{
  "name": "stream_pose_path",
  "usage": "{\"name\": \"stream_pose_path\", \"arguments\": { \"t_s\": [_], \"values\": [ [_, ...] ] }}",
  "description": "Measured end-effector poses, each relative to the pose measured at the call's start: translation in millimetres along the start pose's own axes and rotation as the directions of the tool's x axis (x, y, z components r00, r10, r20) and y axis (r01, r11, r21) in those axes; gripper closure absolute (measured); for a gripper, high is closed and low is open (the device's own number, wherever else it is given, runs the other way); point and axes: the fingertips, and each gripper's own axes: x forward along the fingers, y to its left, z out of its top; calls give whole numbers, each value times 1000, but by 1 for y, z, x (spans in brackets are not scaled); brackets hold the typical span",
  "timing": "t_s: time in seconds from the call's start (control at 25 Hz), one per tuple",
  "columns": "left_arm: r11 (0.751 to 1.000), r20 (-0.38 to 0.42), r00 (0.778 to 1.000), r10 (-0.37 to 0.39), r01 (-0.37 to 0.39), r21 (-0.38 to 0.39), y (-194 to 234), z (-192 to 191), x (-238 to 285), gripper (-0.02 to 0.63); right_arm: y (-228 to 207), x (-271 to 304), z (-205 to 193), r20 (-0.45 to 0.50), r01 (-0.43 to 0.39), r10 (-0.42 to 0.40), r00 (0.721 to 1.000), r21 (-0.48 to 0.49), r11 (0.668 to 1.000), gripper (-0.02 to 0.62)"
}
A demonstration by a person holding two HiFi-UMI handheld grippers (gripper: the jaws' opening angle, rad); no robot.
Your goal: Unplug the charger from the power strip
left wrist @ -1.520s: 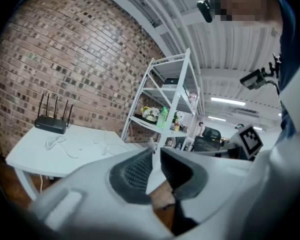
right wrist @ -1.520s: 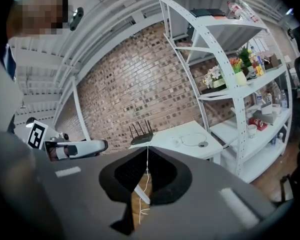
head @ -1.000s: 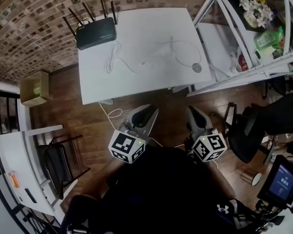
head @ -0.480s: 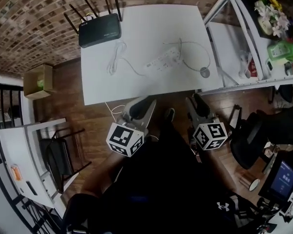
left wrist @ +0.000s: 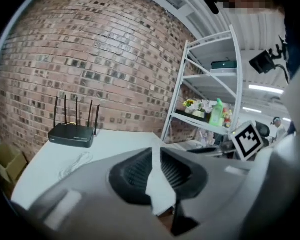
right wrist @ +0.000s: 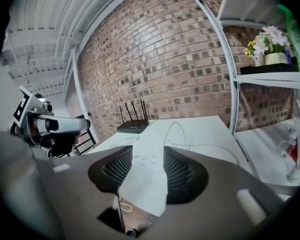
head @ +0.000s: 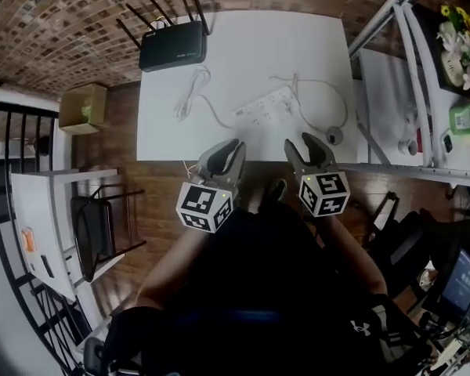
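Note:
A white power strip (head: 265, 106) lies slantwise on the white table (head: 243, 45). From its right end a thin white cord loops to a round grey puck (head: 334, 135); the plug itself is too small to make out. My left gripper (head: 233, 146) hovers at the table's front edge, its jaws a narrow slit apart with nothing between them (left wrist: 156, 151). My right gripper (head: 304, 143) is beside it at the same edge, jaws opening and empty (right wrist: 148, 151). The strip (right wrist: 146, 158) shows through the right gripper's gap, still some way ahead.
A black router (head: 172, 49) with several antennas stands at the table's far left, with a coiled white cable (head: 189, 100) in front of it. A white metal shelf (head: 392, 69) borders the table's right side. A cardboard box (head: 82, 108) and a black chair (head: 98, 237) stand to the left.
Both grippers have come forward from over the floor to the table's front edge. The right gripper's jaws have spread apart. The table now sits closer in the head view.

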Motion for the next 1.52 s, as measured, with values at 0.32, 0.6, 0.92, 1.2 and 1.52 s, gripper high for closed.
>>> {"name": "stream_pose_path", "arguments": {
  "t_s": [0.32,0.6,0.92,1.2,1.52],
  "values": [
    [997,-105,993,51,-46,57,26,-36,53,485,-33,59,-31,-133,31,-39,990,-62,998,372],
    [977,-247,969,-6,58,203,46,-83,106,459,-46,99,-52,-232,104,-131,964,-122,987,356],
    [953,-383,923,-29,141,268,61,-129,144,440,-45,131,-62,-301,141,-198,933,-200,970,356],
    [948,-412,911,-30,156,277,62,-140,159,440,-46,140,-67,-330,159,-235,914,-241,957,357],
    [952,-447,894,-19,154,266,68,-153,165,440,-50,140,-65,-324,167,-257,911,-279,946,449]
  ]
}}
